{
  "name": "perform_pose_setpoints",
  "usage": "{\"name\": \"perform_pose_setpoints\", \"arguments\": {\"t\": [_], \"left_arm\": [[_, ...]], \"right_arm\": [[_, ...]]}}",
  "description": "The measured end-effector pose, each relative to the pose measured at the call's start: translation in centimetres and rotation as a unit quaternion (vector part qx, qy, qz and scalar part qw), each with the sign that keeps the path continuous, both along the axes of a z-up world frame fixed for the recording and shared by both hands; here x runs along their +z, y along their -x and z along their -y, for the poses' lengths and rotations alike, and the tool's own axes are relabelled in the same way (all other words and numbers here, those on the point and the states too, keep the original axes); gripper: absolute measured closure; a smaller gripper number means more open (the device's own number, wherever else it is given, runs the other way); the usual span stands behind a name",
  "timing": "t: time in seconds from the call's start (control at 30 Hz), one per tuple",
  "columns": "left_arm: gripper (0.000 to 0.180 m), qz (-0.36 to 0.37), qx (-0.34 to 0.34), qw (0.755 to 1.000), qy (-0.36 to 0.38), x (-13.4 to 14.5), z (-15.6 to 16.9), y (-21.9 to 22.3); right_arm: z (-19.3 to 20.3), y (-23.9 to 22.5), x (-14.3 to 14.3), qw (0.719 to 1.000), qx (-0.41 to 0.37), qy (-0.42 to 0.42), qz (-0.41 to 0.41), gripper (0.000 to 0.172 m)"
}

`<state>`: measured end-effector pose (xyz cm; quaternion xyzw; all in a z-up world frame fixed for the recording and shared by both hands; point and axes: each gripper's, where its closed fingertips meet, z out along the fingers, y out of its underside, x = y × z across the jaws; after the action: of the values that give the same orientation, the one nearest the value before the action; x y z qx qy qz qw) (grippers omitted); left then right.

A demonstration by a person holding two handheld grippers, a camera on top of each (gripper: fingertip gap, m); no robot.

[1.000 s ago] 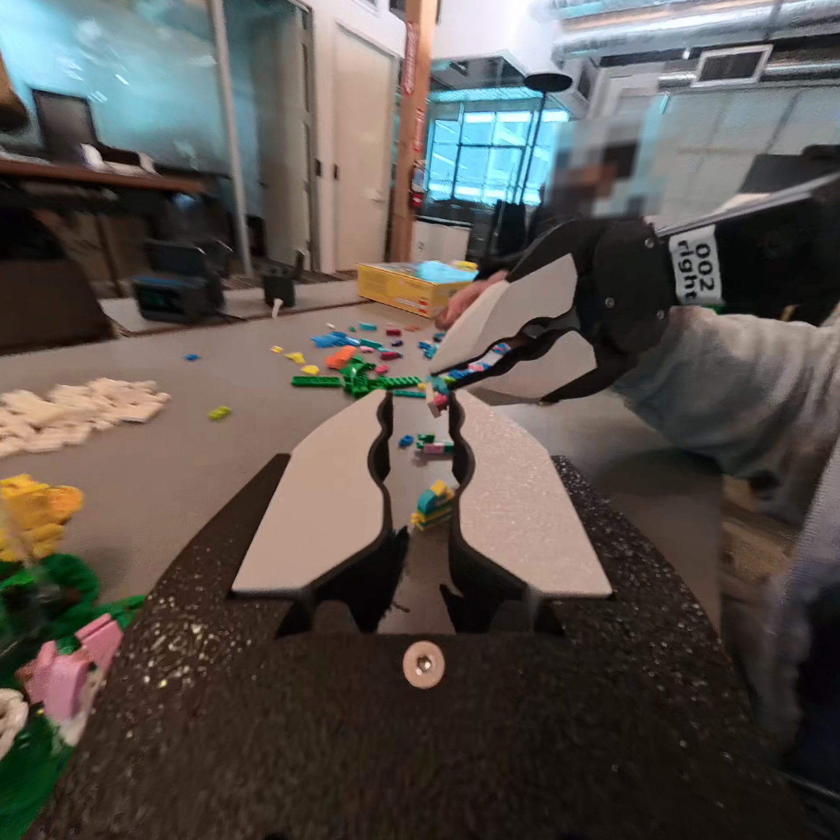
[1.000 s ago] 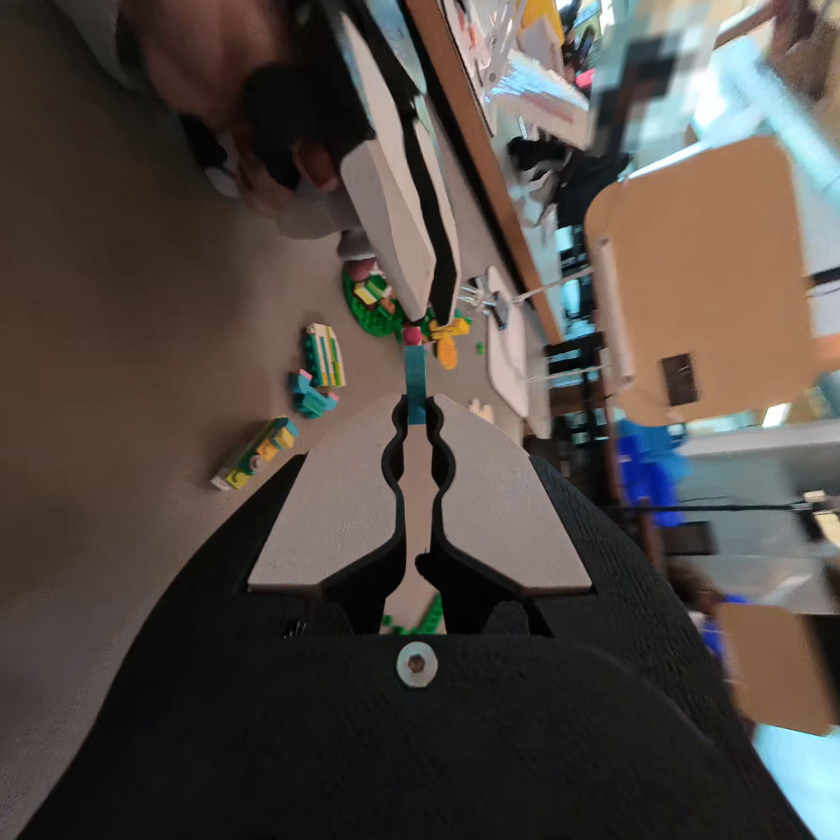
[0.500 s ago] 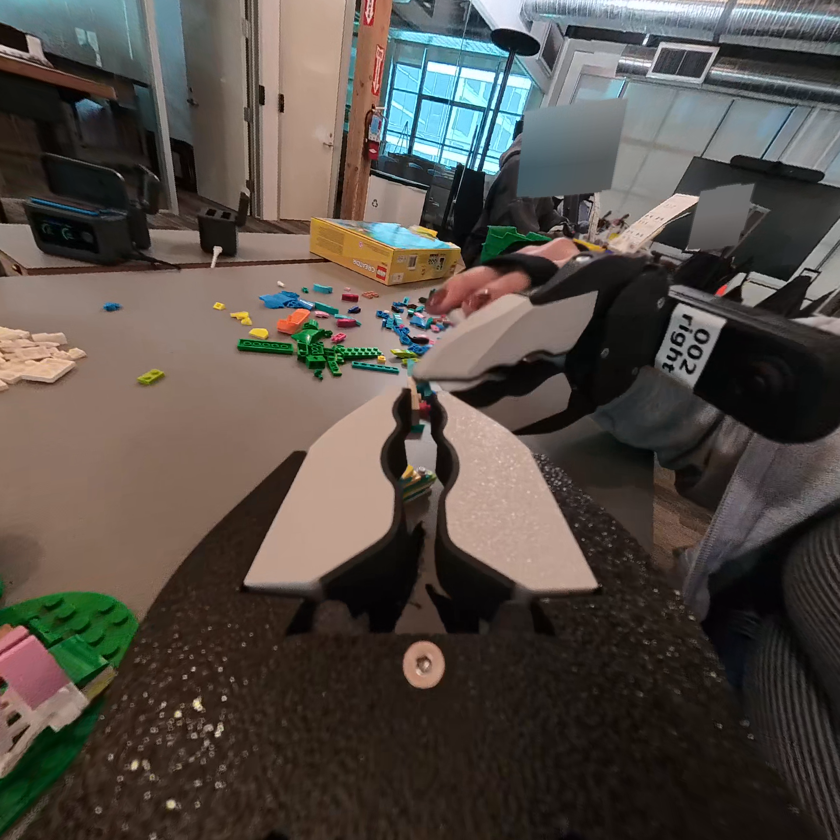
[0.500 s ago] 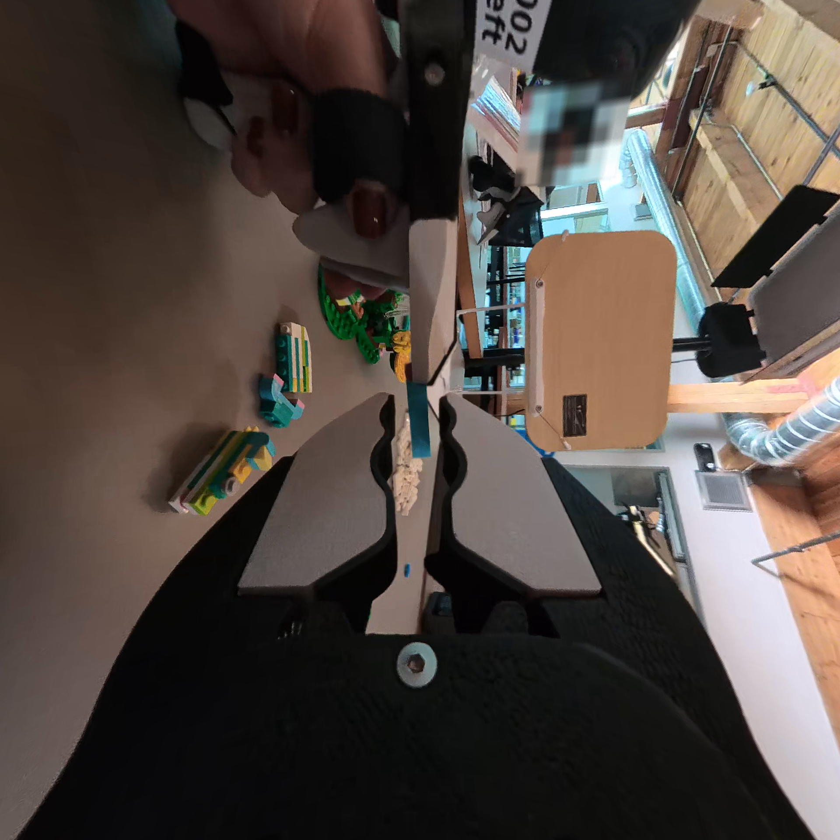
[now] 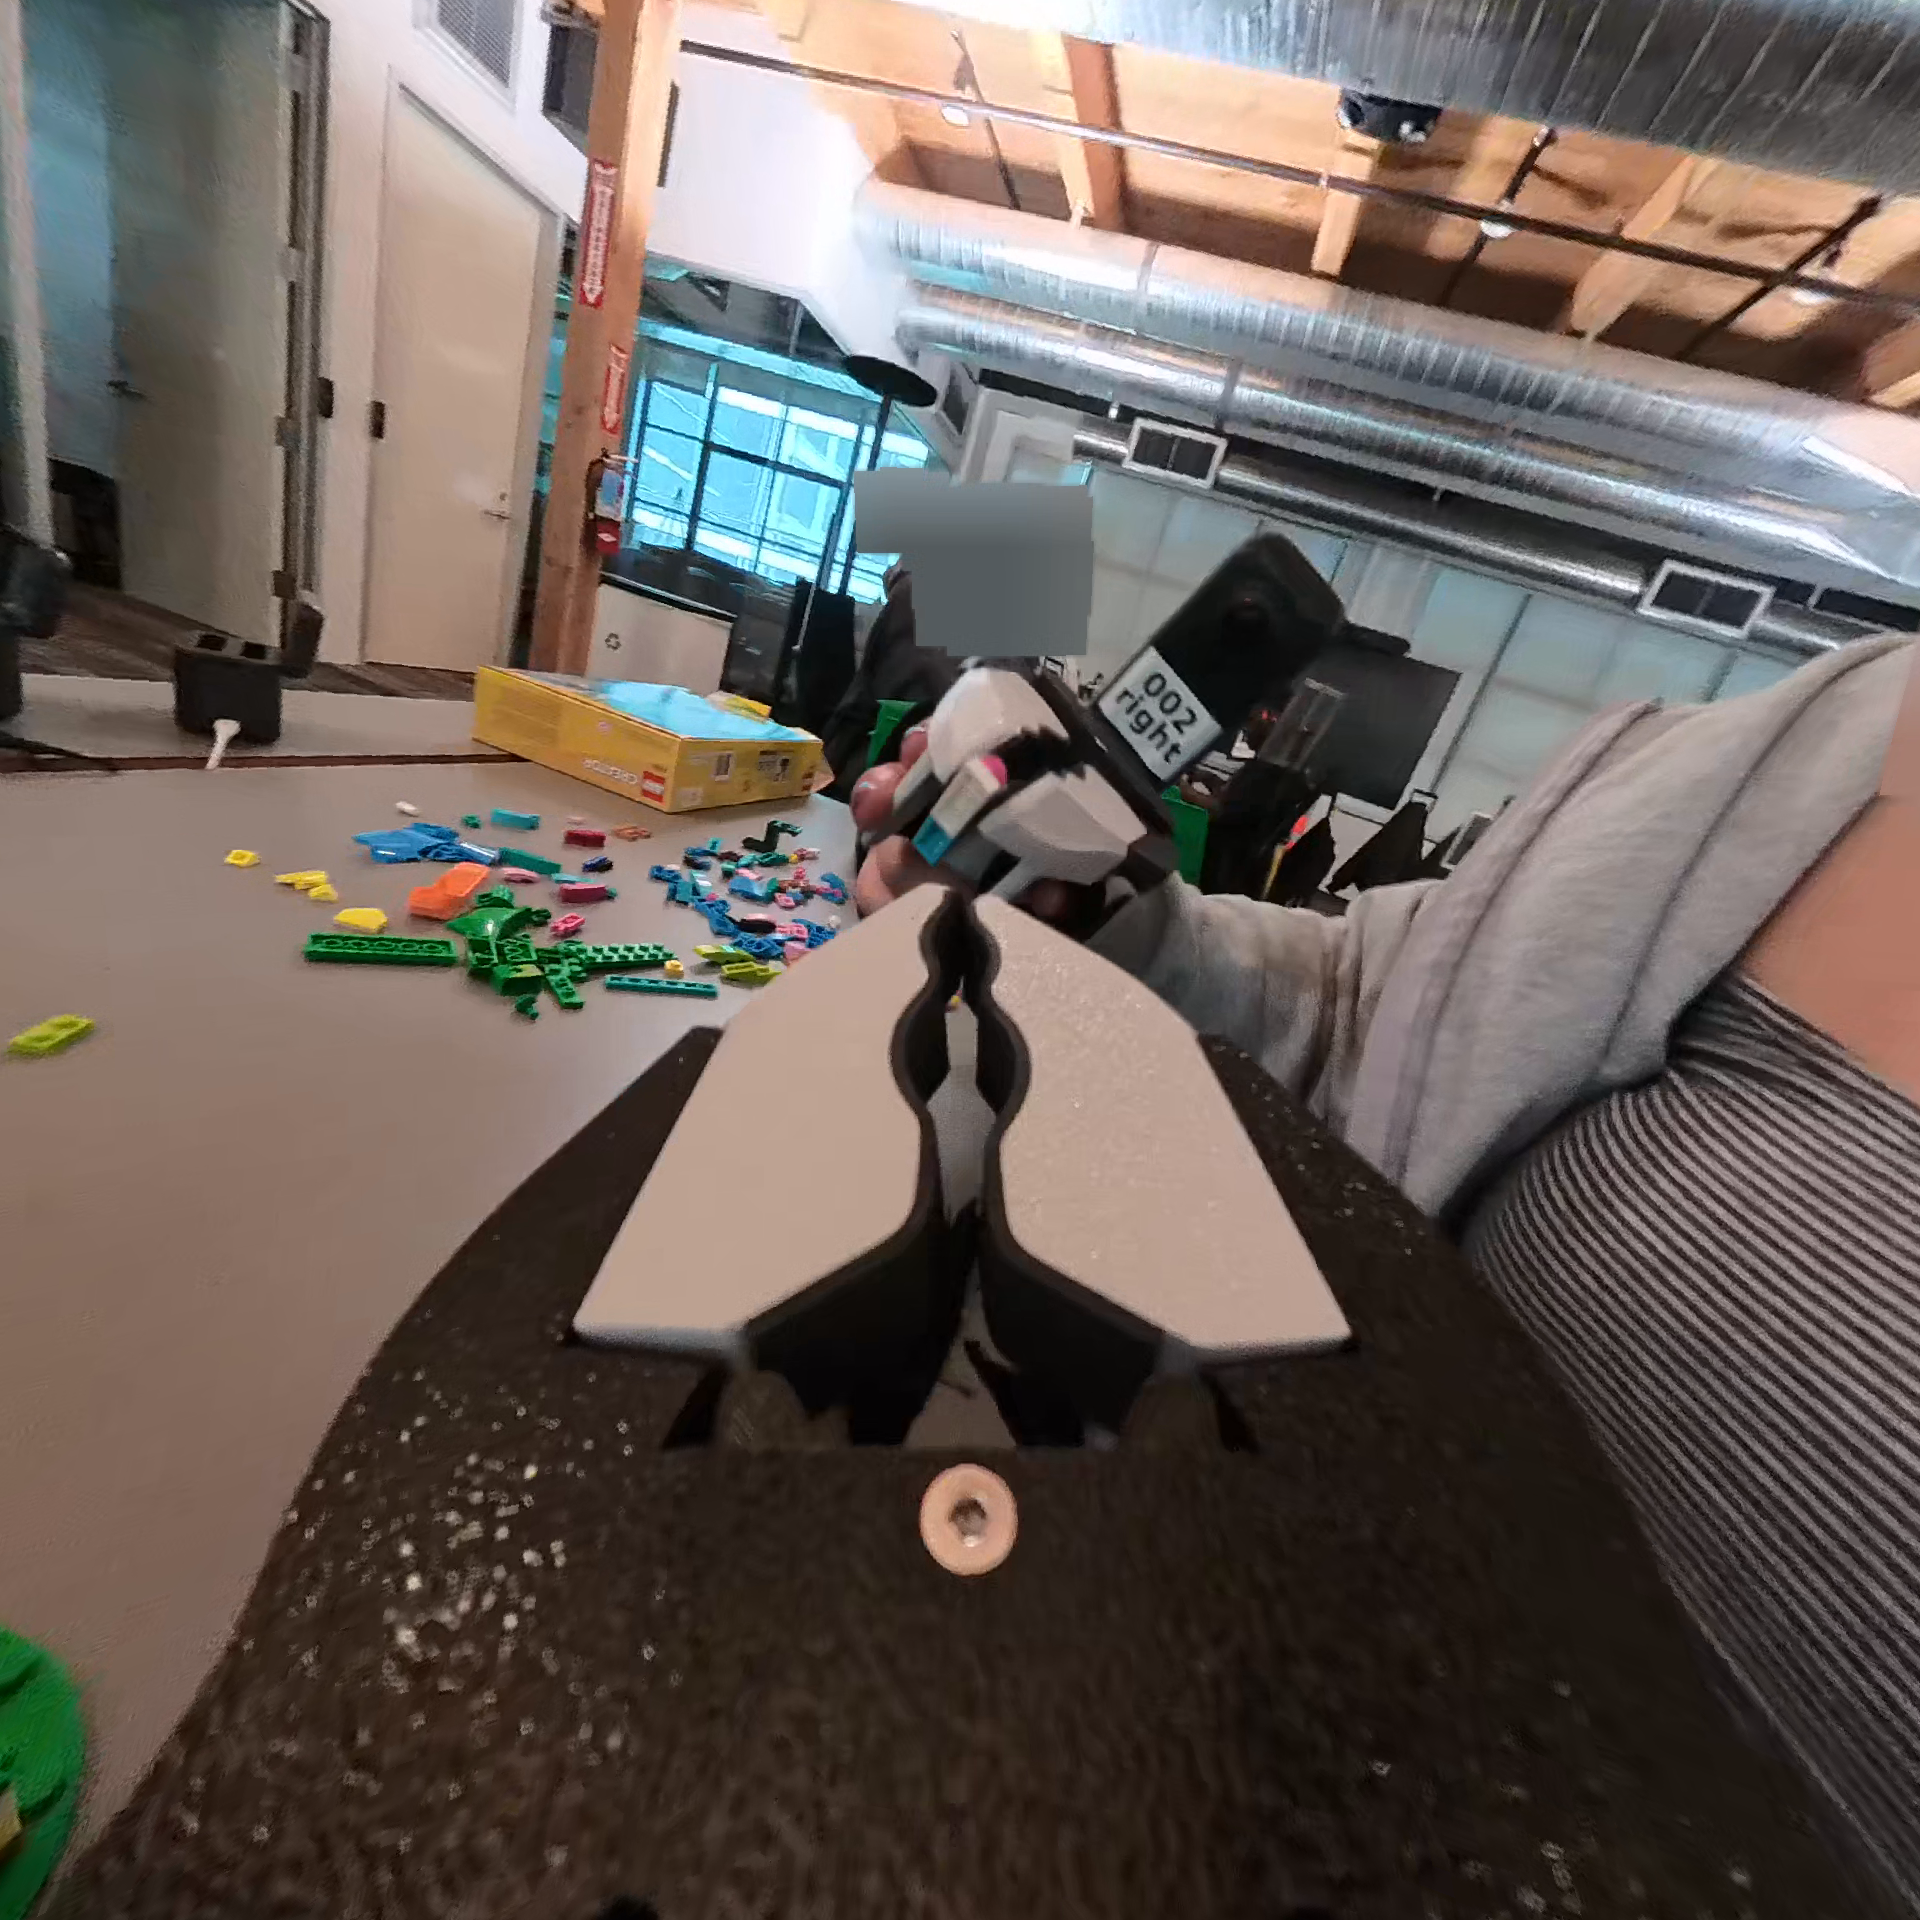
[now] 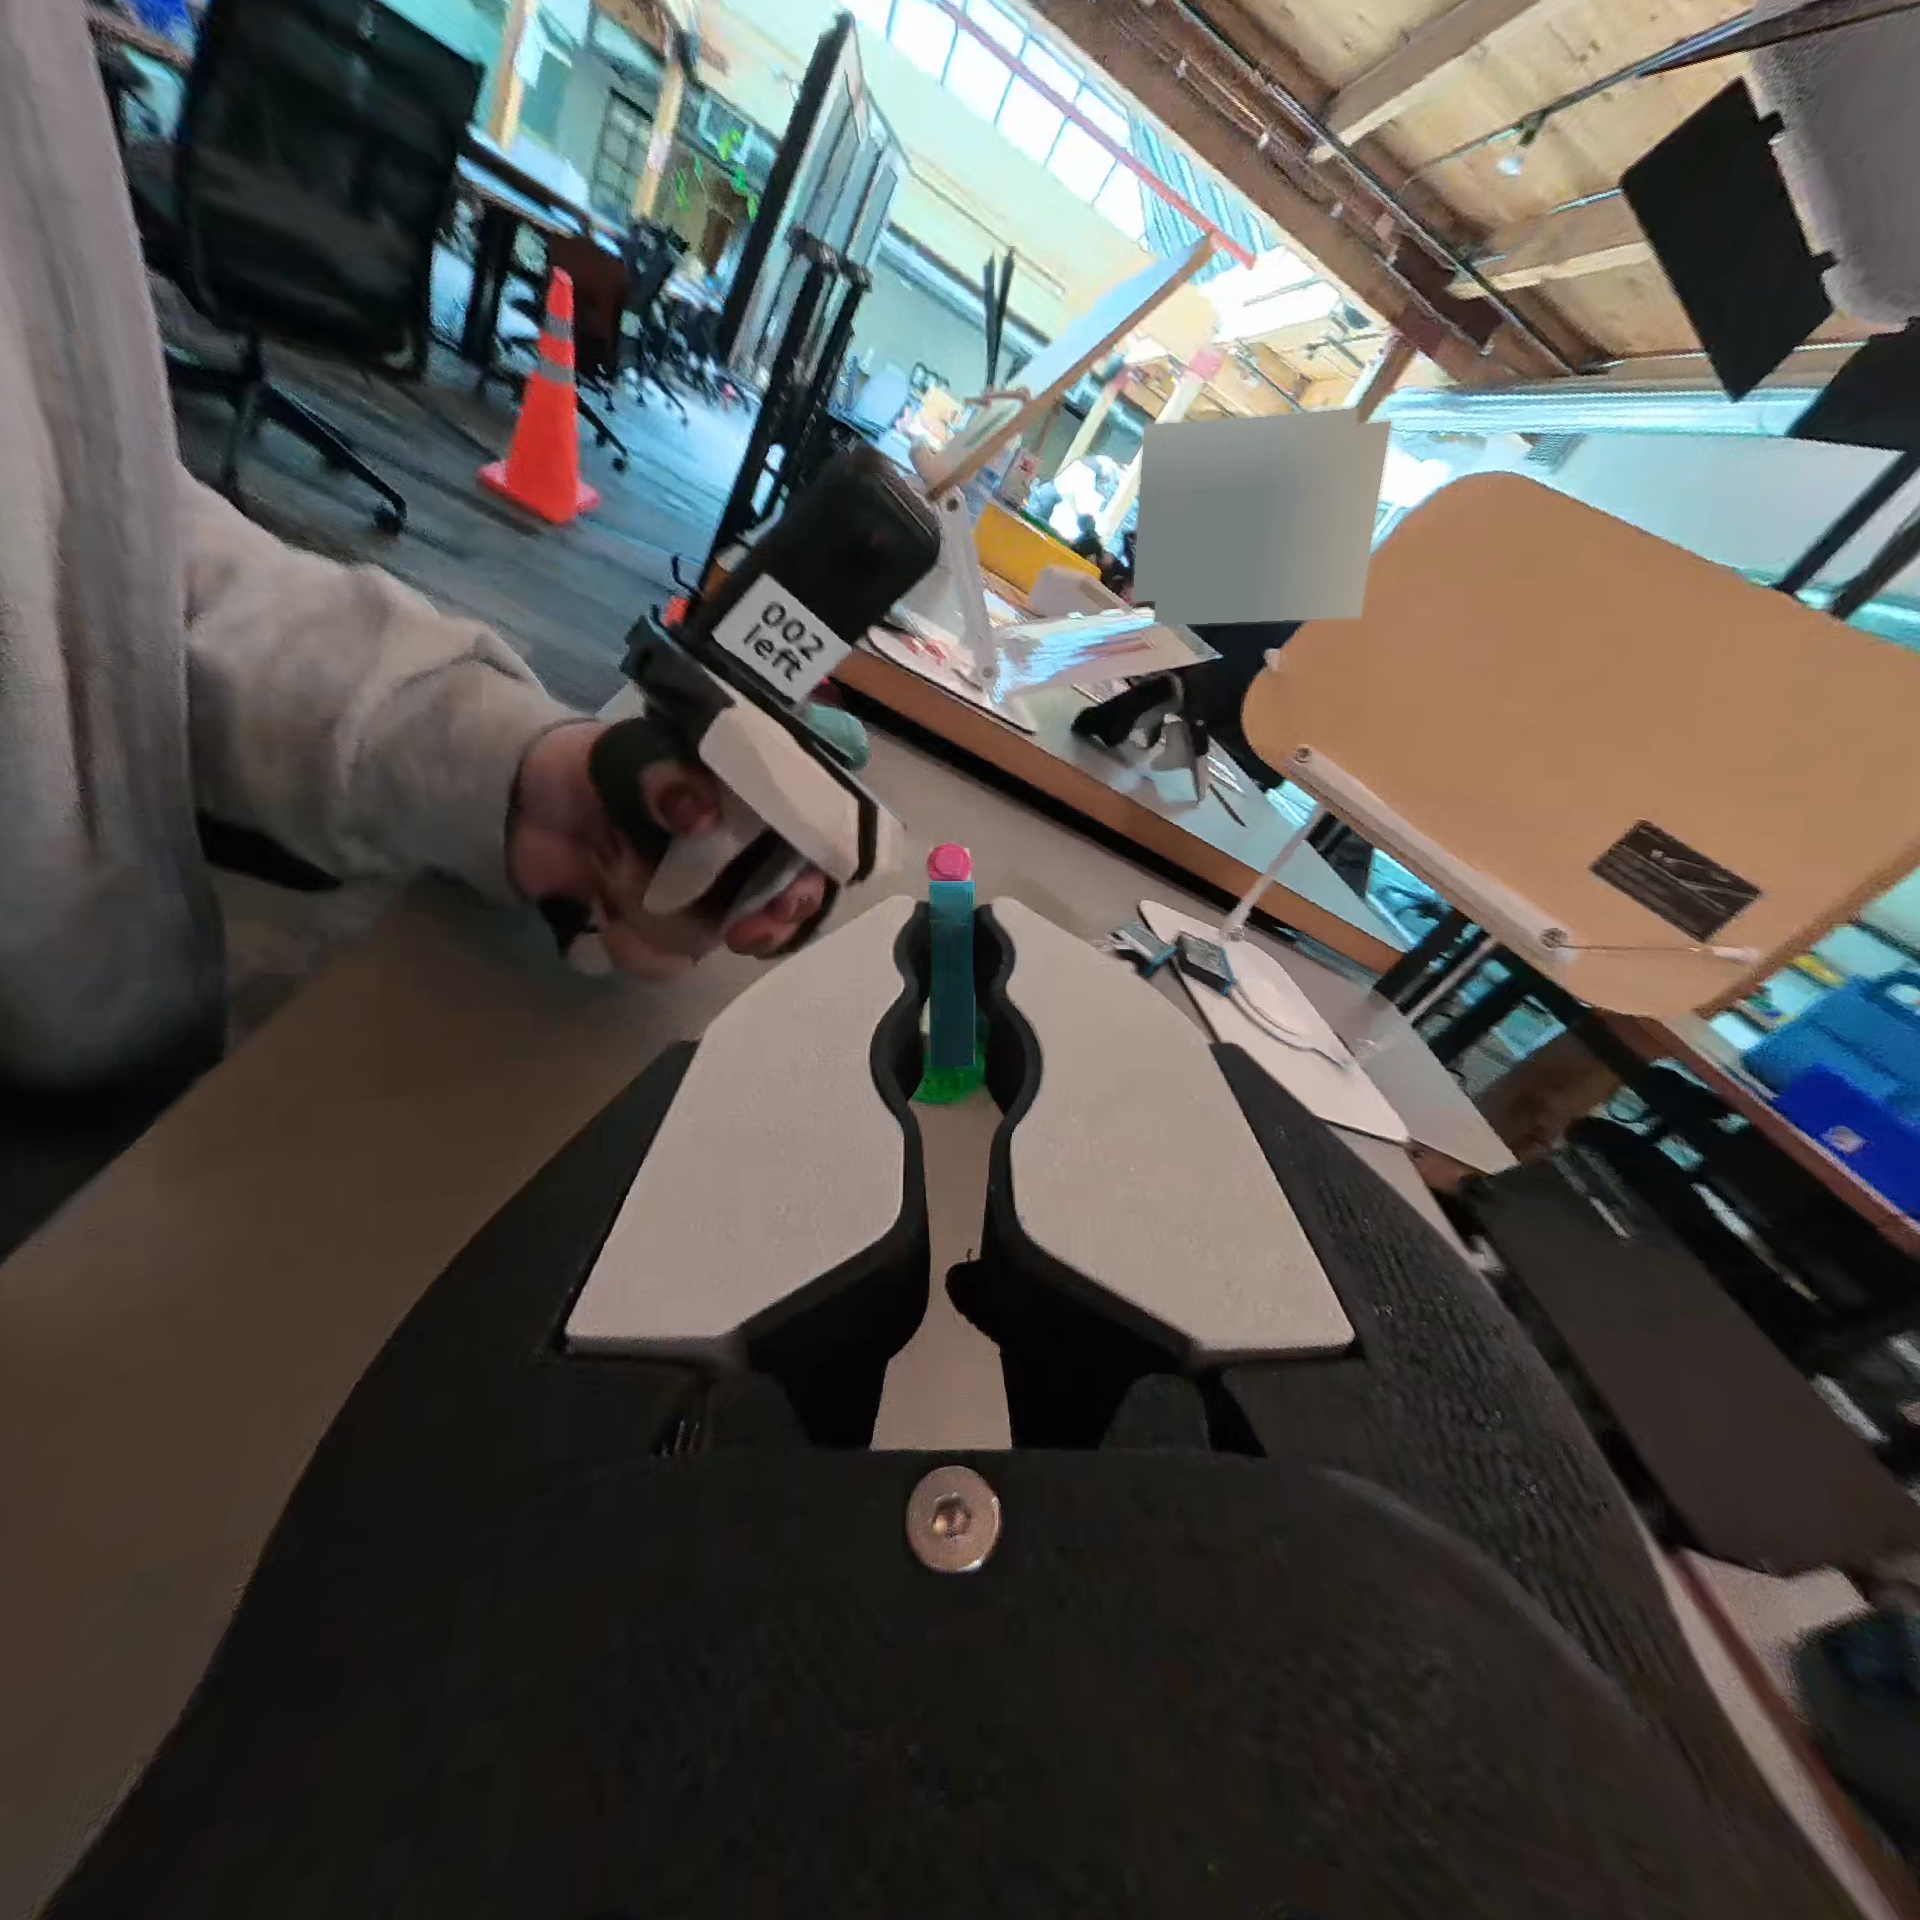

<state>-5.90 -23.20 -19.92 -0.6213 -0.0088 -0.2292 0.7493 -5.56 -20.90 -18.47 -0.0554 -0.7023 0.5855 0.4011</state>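
Teal brick [image 6: 951,977], slim and upright, sits clamped in the right tool [image 6: 951,914]: both grey fingers [image 6: 810,1091] press on its sides. A pink round stud [image 6: 949,862] caps it beyond the fingertips, and a bright green piece [image 6: 948,1083] shows at its lower end, deep in the gap. The left wrist view shows the same stack edge-on, held up in the air above the desk [image 5: 208,1143] and close to the person's chest. The left tool [image 5: 958,909] is clenched, its fingertips meeting with nothing visible between them. It hangs just beside the right one, with its tip near the pink stud but apart from it. A hand [image 6: 582,842] in a grey sleeve grips its handle. Well behind both tools, loose bricks [image 5: 582,914] in green, blue, pink, yellow and orange lie scattered on the desk, with a yellow box [image 5: 644,743] beyond them. The edge of a green round plate [image 5: 31,1714] shows at the near left corner. An orange cone [image 6: 545,416] stands on the floor far off.
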Motion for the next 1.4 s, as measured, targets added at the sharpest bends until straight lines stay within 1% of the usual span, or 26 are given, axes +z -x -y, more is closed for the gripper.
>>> {"name": "perform_pose_setpoints", "arguments": {"t": [0.07,0.1,0.17,0.2,0.3,0.4,0.47,0.57,0.63,0.73,0.77,0.87,1.03,1.17,1.23,1.33,1.4], "left_arm": [[0.180,0.003,0.018,1.000,0.008,-0.1,-0.4,0.3],[0.173,0.002,0.027,0.999,0.019,-0.4,-0.8,0.3],[0.153,0.008,0.011,0.999,0.051,-1.1,-1.4,-0.4],[0.150,0.010,0.006,0.998,0.062,-1.4,-1.7,-0.6],[0.163,-0.005,0.021,0.998,0.066,-1.4,-2.0,-0.9],[0.170,0.005,0.015,0.998,0.057,-1.1,-1.9,-1.2],[0.171,0.013,0.010,0.998,0.053,-1.0,-1.8,-1.1],[0.172,0.031,-0.007,0.998,0.050,-1.0,-1.8,-1.2],[0.172,0.024,-0.023,0.999,0.036,-0.6,-1.4,-1.7],[0.172,0.039,-0.060,0.997,0.005,0.7,-0.9,-2.6],[0.172,0.045,-0.067,0.997,0.001,0.9,-0.9,-2.8],[0.172,0.064,-0.083,0.994,-0.009,1.2,-0.8,-3.1],[0.172,0.102,-0.116,0.988,-0.028,1.7,-0.7,-3.6],[0.172,0.136,-0.142,0.979,-0.045,2.1,-0.5,-4.0],[0.172,0.136,-0.146,0.979,-0.050,2.1,-0.4,-4.0],[0.172,0.105,-0.124,0.986,-0.042,1.8,-0.5,-3.8],[0.172,0.062,-0.084,0.994,-0.027,1.3,-0.7,-3.4]], "right_arm": [[-0.2,0.2,-0.6,0.999,-0.019,-0.032,-0.010,0.165],[-0.2,0.3,-1.0,0.998,-0.030,-0.050,-0.017,0.165],[-0.1,0.5,-1.6,0.992,-0.053,-0.102,-0.050,0.165],[0.1,0.5,-1.8,0.987,-0.062,-0.129,-0.068,0.165],[0.9,0.2,-2.1,0.974,-0.067,-0.187,-0.110,0.165],[1.2,0.2,-2.4,0.958,-0.077,-0.239,-0.140,0.165],[1.3,0.1,-2.5,0.950,-0.081,-0.259,-0.153,0.165],[1.4,0.1,-2.5,0.946,-0.081,-0.270,-0.158,0.165],[1.7,-0.3,-2.2,0.954,-0.070,-0.252,-0.145,0.165],[2.3,-1.3,-0.8,0.984,-0.026,-0.148,-0.098,0.165],[2.3,-1.6,-0.5,0.990,-0.012,-0.116,-0.084,0.166],[2.4,-2.0,-0.1,0.996,0.002,-0.057,-0.063,0.166],[2.5,-2.5,0.4,0.998,0.027,0.060,-0.017,0.166],[2.6,-2.9,0.8,0.986,0.069,0.148,0.036,0.166],[2.7,-3.0,0.9,0.977,0.092,0.182,0.065,0.167],[2.7,-2.9,0.7,0.973,0.101,0.191,0.082,0.167],[2.5,-2.6,0.3,0.981,0.082,0.158,0.074,0.166]]}}
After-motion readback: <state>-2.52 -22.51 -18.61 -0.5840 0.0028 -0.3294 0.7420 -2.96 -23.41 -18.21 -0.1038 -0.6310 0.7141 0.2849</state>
